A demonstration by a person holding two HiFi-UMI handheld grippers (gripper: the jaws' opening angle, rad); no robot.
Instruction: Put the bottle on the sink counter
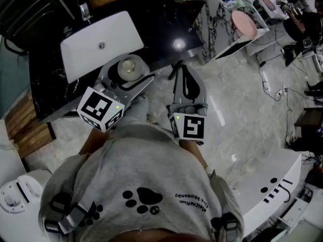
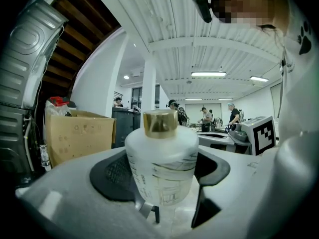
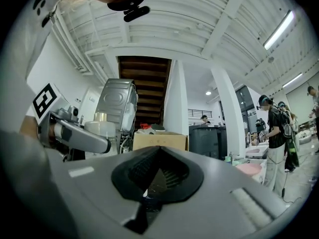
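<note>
Pinches the white, gold-capped bottle [image 2: 160,148] upright between the wide-set jaws of the left gripper [image 2: 162,172], over the front edge of the black sink counter [image 1: 166,29], just beside the white basin [image 1: 101,44]. Presses the jaws of the right gripper [image 3: 158,176] together on nothing, close by.

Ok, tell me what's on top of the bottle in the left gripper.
A gold cap tops the bottle clamped by the left gripper. The cap covers the neck beneath.
</note>
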